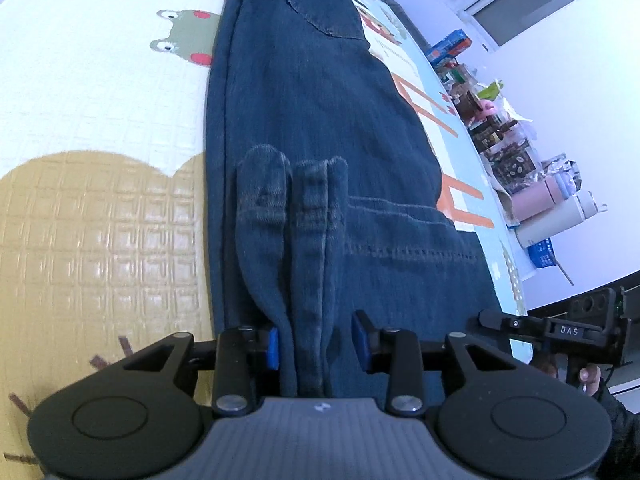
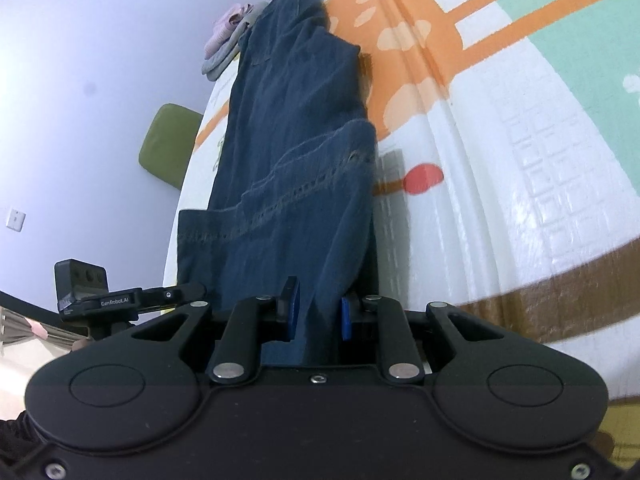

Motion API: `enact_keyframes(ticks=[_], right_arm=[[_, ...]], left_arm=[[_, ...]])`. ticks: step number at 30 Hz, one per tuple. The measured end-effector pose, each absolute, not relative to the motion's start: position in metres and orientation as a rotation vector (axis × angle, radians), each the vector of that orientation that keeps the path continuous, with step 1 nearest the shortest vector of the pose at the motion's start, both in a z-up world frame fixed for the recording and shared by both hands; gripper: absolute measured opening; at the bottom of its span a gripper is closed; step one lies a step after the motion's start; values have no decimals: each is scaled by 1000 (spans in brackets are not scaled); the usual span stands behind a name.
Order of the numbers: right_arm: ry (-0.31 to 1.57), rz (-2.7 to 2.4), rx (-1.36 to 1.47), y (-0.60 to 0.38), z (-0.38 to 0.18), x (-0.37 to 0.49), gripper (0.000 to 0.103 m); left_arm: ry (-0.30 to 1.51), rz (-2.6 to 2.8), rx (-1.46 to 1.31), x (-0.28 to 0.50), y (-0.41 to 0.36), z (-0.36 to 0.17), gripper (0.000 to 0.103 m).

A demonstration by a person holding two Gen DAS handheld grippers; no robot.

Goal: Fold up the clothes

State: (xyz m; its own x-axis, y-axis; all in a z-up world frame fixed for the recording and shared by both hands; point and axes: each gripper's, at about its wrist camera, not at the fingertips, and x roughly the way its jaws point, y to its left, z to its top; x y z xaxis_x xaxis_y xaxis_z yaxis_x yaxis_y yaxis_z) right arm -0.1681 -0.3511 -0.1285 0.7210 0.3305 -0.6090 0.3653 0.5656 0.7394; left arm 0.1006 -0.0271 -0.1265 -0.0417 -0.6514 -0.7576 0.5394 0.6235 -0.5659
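Observation:
Dark blue jeans [image 1: 312, 100] lie lengthwise on a printed play mat [image 1: 100, 120], with the waist and back pocket at the far end. My left gripper [image 1: 316, 346] is shut on the bunched hem ends, which stand up between its blue pads [image 1: 273, 346]. The other gripper [image 1: 560, 332] shows at the right edge, with a hand on its handle. In the right wrist view the jeans [image 2: 288, 120] stretch away from me. My right gripper [image 2: 320, 314] is shut on a fold of the denim near the stitched hem. The left gripper [image 2: 120, 300] shows at the left side.
Boxes, bags and bottles [image 1: 520, 168] crowd the floor along the wall beside the mat's right edge. A green cushion [image 2: 168, 144] and a small pile of pink and grey clothes [image 2: 230, 36] lie off the mat's left side. Bare mat [image 2: 520, 160] stretches to the right of the jeans.

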Motion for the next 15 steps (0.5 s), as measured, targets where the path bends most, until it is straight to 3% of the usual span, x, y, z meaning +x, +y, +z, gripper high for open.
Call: enact_keyframes(ticks=[4,6,12,13,15], right_arm=[[765,-36,1007,-363,-129,-161,20],[750,-35,1009,-369,-128,-154,27],[756,-10,941,-373,-123,-132,28],[759,-5,922,-372,-121,-129,27],[745,8,903,-370,-118,-128,15]], left_arm=[[1291,-957,-104,108,-33,-126,38],[1291,-953,-105,111,-35,-126,38],[1284,-938,-128,117,-36,-126,37],[1281,-941,-139,117,-34,-126,37],[1268,-955,-164,116,-30,-124,32]])
